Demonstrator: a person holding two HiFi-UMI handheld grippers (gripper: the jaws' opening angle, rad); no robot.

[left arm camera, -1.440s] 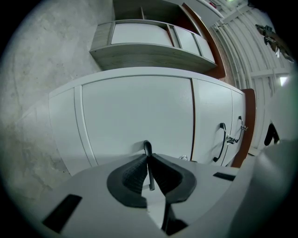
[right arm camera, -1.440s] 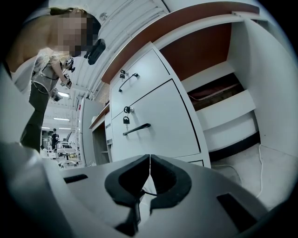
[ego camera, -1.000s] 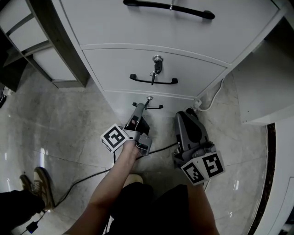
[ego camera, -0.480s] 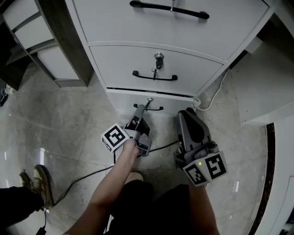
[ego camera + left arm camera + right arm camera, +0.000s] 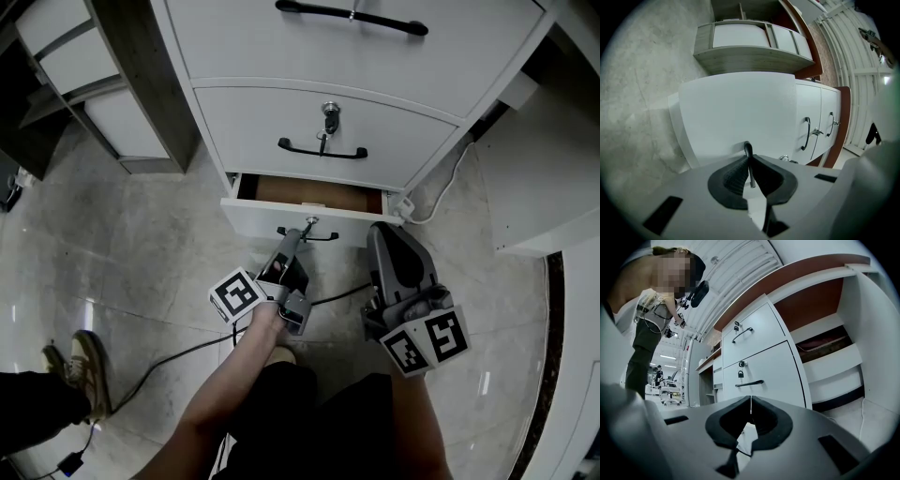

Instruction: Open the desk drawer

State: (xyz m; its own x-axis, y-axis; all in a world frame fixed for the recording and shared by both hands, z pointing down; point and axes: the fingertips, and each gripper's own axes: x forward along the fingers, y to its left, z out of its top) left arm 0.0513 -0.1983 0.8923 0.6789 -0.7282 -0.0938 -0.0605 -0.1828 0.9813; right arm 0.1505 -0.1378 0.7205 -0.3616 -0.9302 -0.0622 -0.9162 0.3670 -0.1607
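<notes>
The white cabinet's bottom drawer [image 5: 261, 217] stands pulled out a little, a strip of its brown inside [image 5: 309, 194] showing. My left gripper [image 5: 298, 236] is shut on the drawer's thin black handle [image 5: 314, 235]. In the left gripper view the handle [image 5: 748, 149] sits pinched between the black pads, against the white drawer front [image 5: 736, 112]. My right gripper [image 5: 384, 232] hovers just right of the drawer. Seen in the right gripper view, the right gripper [image 5: 751, 404] is shut with nothing in it and points at the cabinet.
Above the open drawer is a middle drawer with a key in its lock [image 5: 330, 114] and a black handle [image 5: 322, 151]. A black cable [image 5: 178, 361] crosses the floor. A white cord [image 5: 441, 199] runs at the cabinet's right. A person [image 5: 649, 329] stands far off.
The bottom drawer has slid out from closed, and its brown inside now shows. My left gripper came back toward me with the handle. The right gripper barely moved.
</notes>
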